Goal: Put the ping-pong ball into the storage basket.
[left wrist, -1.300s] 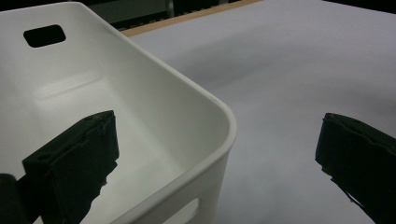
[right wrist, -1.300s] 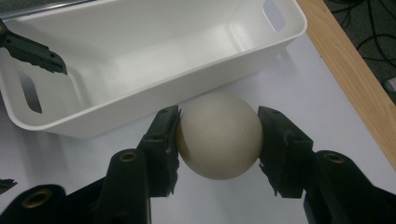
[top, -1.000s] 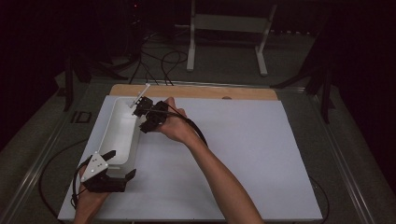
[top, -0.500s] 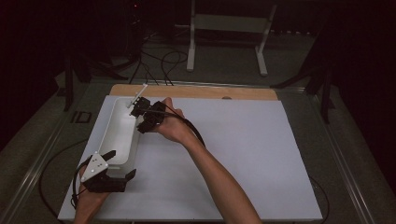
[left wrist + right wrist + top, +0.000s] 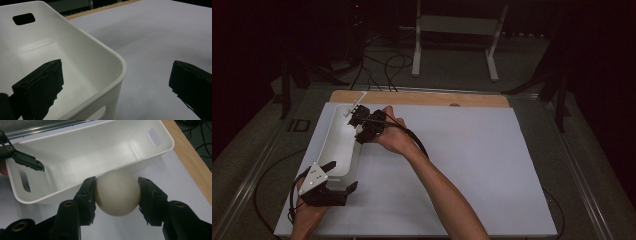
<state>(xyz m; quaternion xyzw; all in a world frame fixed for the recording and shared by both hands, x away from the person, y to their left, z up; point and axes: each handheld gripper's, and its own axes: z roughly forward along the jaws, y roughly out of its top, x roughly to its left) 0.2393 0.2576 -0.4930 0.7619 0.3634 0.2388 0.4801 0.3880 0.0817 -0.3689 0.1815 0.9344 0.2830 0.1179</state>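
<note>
The right claw (image 5: 117, 195) is squeezing a smooth cream-white ball (image 5: 117, 192) between both pads, holding it just outside the long wall of the white rectangular plastic bin (image 5: 82, 152) with cut-out handles. The left claw (image 5: 117, 82) is sitting wide open — one jaw inside the bin's near corner, one outside over the white worktop (image 5: 472, 160) — gripping nothing.

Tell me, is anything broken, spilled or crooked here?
Nothing stands out. The long white plastic bin sits flat and whole on the white table sheet, with nothing inside. The right gripper holds a smooth cream ball, unbroken, above the bin's near rim. The left gripper straddles a bin corner, jaws open.
</note>
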